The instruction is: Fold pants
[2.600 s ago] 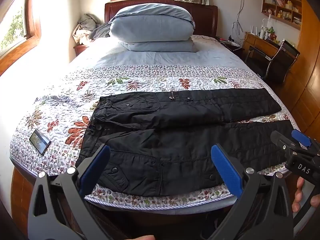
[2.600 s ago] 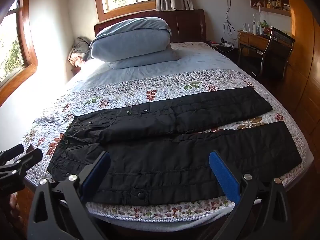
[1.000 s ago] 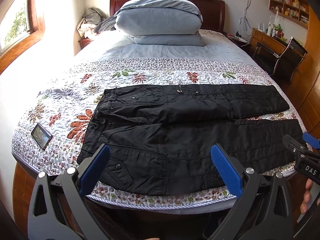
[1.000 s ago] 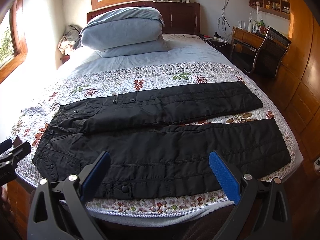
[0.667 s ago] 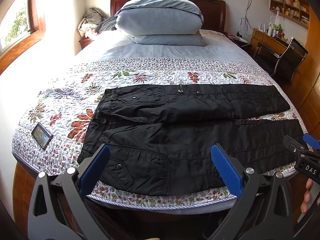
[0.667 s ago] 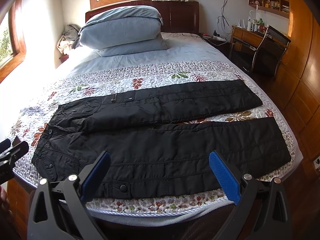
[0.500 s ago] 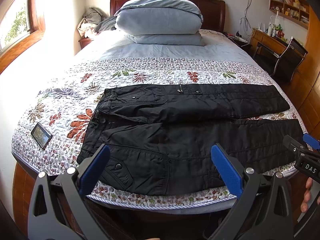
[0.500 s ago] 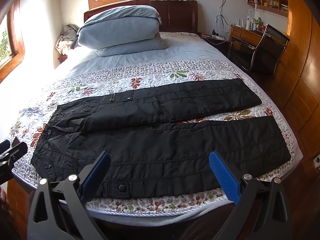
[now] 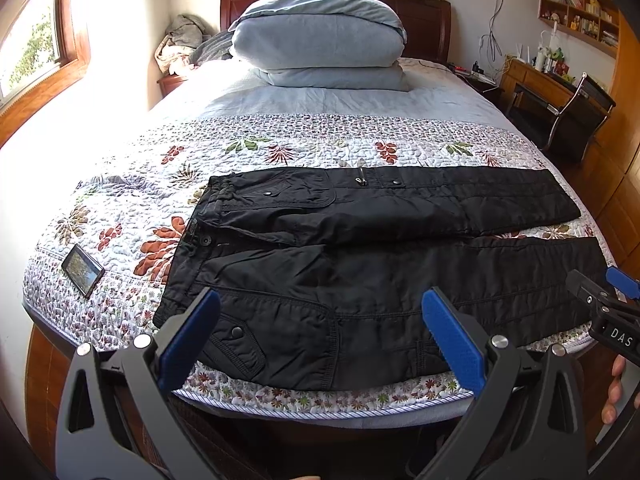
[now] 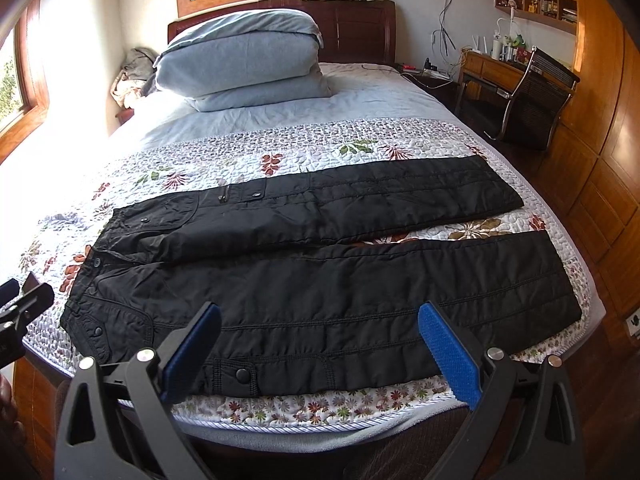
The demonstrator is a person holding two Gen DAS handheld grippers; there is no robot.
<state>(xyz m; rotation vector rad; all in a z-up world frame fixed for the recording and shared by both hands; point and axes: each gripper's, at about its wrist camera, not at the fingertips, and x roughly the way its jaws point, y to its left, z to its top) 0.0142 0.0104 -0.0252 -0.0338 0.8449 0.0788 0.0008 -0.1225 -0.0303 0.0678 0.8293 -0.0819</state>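
the pants [image 9: 360, 280] lie flat on the quilt [image 9: 132, 200] across the foot of the bed [image 10: 384, 92], waist toward the left, both legs running to the right. the legs are spread apart at the cuffs, with quilt showing between them near the right end. the near leg runs along the front edge of the bed; the far leg lies behind it.

left gripper [image 9: 320, 336]: jaws spread wide, holding nothing, above the front edge of the bed, near the waist and hip pocket of the pants. no contact with the fabric.

right gripper [image 10: 318, 344]: jaws spread wide, holding nothing, above the front edge, over the near leg. no contact with the fabric. in the left wrist view it shows at the right edge, beside the near cuff.

a phone [image 9: 83, 271] lies on the quilt at the left corner, apart from the waist. folded bedding [image 9: 320, 40] is stacked at the headboard. a chair [image 10: 536, 100] stands to the right of the bed.
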